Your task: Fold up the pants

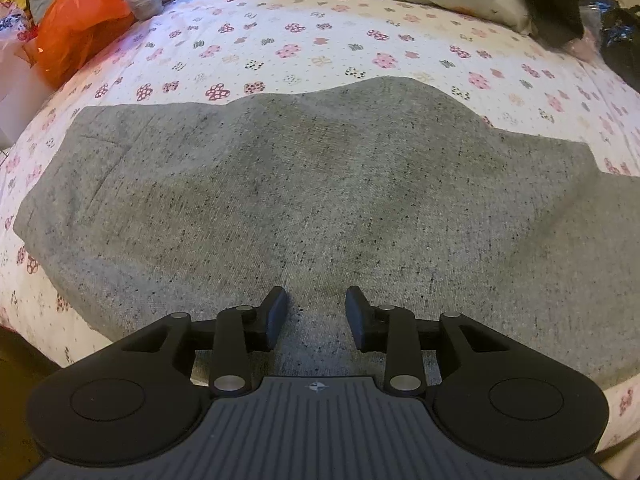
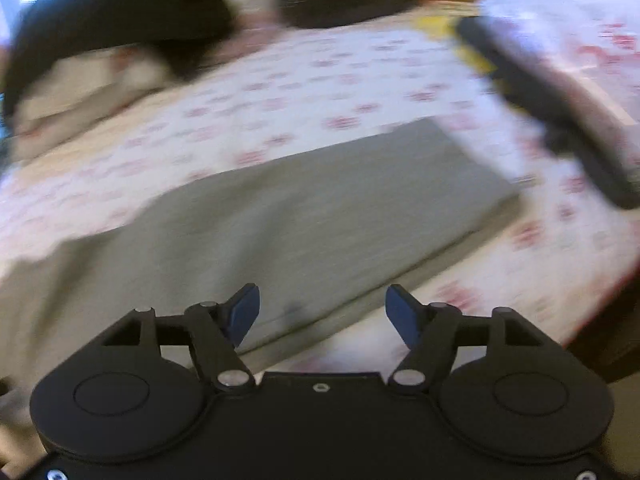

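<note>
We have the pants (image 1: 304, 196) spread flat on the bed (image 1: 320, 40), which looks deliberate: a smooth, wide base makes it easier to lay one half over the other cleanly. In the left wrist view the grey cloth fills most of the frame, with a low hump along its far edge and a crease near the left corner. In the right wrist view, which is badly blurred, the same pants (image 2: 280, 216) run as a long band toward the far right, ending in a square end; it seems already doubled lengthwise, though the blur keeps us from being sure.

Our left gripper (image 1: 316, 314) hovers low over the cloth with its fingers (image 1: 276, 312) spread apart and nothing between them. The fabric lies directly under and ahead of the tips; whether they touch it we cannot tell.

Our right gripper (image 2: 322, 314) also has its fingers (image 2: 244, 312) spread wide, holding nothing. The near edge of the pants passes just beneath the gap, with the left finger over cloth and the right finger over the sheet. A dark shape (image 2: 552, 116) at upper right is likely the other gripper, too smeared to confirm.

We judge that both tools are poised to pinch an edge for the next fold.
</note>
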Demonstrator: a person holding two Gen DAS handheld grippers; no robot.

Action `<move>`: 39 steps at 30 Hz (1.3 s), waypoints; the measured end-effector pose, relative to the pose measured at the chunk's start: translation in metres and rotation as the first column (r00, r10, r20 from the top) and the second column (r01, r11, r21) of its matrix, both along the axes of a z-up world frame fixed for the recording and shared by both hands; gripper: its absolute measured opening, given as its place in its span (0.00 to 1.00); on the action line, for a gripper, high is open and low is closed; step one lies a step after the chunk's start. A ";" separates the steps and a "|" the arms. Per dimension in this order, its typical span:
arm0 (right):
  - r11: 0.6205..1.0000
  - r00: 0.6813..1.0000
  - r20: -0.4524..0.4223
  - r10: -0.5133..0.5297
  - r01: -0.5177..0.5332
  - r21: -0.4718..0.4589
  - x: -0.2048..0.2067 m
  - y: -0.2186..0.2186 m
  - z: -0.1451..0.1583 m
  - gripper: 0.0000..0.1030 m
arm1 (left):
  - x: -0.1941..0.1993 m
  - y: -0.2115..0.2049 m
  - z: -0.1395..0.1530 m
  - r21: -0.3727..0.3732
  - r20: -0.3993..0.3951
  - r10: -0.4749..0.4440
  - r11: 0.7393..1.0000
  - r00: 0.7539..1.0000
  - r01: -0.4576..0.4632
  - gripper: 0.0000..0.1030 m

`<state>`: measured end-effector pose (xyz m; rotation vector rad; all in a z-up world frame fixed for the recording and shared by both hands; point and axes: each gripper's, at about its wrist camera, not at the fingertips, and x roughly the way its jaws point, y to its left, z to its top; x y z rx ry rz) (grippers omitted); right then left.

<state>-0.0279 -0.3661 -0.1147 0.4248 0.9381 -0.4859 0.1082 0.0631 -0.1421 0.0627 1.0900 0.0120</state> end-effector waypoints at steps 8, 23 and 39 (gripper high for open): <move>0.968 0.971 -0.041 -0.235 0.238 0.076 0.006 -0.077 -0.038 0.48 | 0.000 -0.003 0.000 0.013 0.003 0.000 1.000 1.000 0.000 0.32; 0.962 0.999 0.024 -0.048 0.053 -0.266 0.014 -0.008 0.029 0.63 | 0.038 0.034 0.035 -0.015 0.081 0.038 0.999 0.996 -0.037 0.34; 0.470 0.458 0.221 0.861 -0.883 -0.001 0.241 0.255 0.026 0.68 | 0.036 0.051 -0.002 0.017 0.055 0.042 0.999 0.998 -0.043 0.39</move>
